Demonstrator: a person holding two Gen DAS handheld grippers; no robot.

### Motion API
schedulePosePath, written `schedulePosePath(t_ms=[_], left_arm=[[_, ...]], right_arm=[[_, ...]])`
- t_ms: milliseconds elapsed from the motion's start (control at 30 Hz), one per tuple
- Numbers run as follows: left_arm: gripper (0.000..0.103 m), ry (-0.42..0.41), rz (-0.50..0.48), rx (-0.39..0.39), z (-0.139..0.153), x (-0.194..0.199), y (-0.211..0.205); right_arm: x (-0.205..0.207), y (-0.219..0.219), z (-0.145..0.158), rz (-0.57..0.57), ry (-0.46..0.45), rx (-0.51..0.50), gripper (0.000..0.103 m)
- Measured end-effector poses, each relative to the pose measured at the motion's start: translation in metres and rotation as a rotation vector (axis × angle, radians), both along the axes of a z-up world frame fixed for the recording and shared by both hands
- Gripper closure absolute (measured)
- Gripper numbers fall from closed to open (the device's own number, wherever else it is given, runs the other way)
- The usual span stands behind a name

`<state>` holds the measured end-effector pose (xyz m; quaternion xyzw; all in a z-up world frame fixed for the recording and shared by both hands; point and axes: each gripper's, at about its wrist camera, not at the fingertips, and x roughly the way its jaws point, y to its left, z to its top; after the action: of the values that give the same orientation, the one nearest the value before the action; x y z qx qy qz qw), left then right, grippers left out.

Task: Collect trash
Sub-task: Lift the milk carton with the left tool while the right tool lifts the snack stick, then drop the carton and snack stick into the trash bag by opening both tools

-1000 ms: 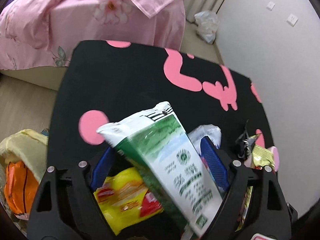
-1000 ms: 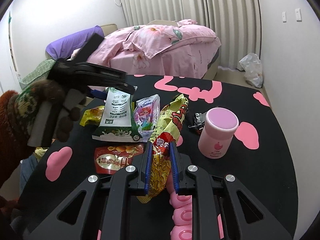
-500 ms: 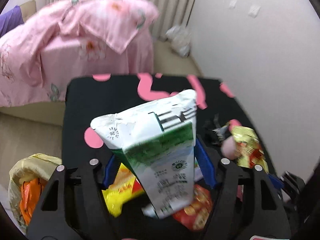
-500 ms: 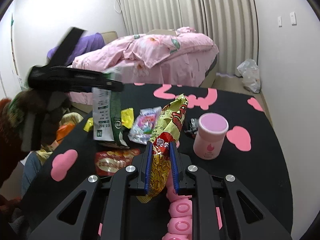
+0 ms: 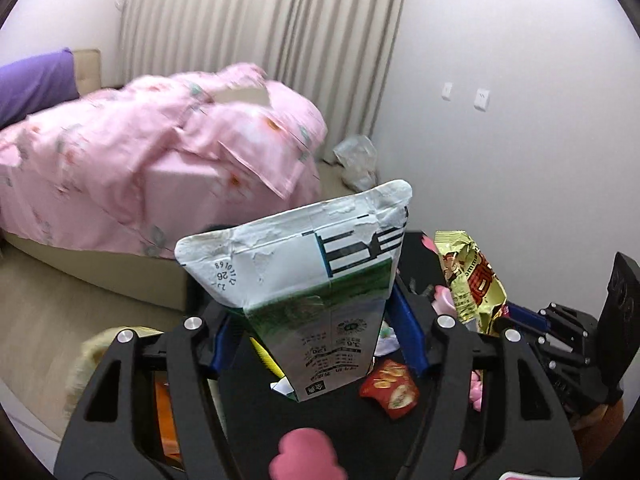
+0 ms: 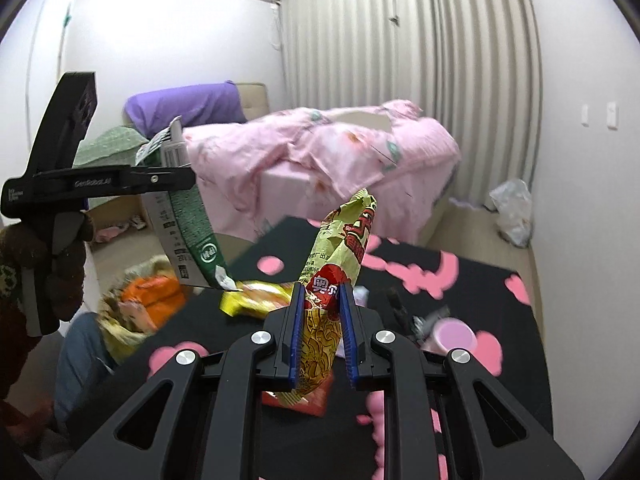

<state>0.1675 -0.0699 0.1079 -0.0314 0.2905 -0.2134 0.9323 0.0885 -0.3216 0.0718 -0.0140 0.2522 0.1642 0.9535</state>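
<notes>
a: where is the trash?
b: the left gripper (image 5: 316,344) pinches a milk carton (image 5: 312,280) mid-frame; the right gripper (image 6: 320,332) clamps a yellow snack bag (image 6: 336,280).
a: next?
b: likely carrying both to the trash bag (image 6: 136,304), lower left.

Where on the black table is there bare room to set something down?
The far side of the black table, beyond the pink jar, is bare. The near-left corner also looks free. It's crowded around the yellow wrapper and the red packet.

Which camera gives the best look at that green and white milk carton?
The left wrist view: the milk carton fills the centre, gripped in the left claw, print readable. The right wrist view shows it smaller, side-on, at the left.
</notes>
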Motion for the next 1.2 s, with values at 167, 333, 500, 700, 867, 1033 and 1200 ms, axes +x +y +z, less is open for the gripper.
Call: schedulePosePath(t_ms=[167,333,500,700,867,1033,1200], left_arm=[[0.042,-0.056,0.134,0.032,0.017,-0.015,0.068],[0.042,-0.039,0.259,0.068,0.004,-0.02,0.13],[0.042,0.057,0.319,0.032,-0.04,-0.02,0.174],[0.042,0.256,0.329,0.04,-0.125,0.001,0.202],[0.043,0.352,0.334,-0.01,-0.165,0.014,0.213],[0.043,0.38,0.291,-0.02,-0.178,0.01,0.207],[0.023,0.366,0.245,-0.137,-0.155,0.012,0.213]], right_arm=[[0.016,0.037,0.018,0.102,-0.006,0.022,0.085],[0.041,0.091,0.018,0.242,0.03,0.024,0.085],[0.068,0.163,-0.006,0.413,0.112,-0.004,0.085],[0.099,0.232,-0.05,0.562,0.221,-0.063,0.085],[0.127,0.262,-0.094,0.593,0.328,-0.121,0.085],[0.139,0.266,-0.114,0.6,0.377,-0.103,0.085],[0.143,0.263,-0.119,0.601,0.393,-0.093,0.079]])
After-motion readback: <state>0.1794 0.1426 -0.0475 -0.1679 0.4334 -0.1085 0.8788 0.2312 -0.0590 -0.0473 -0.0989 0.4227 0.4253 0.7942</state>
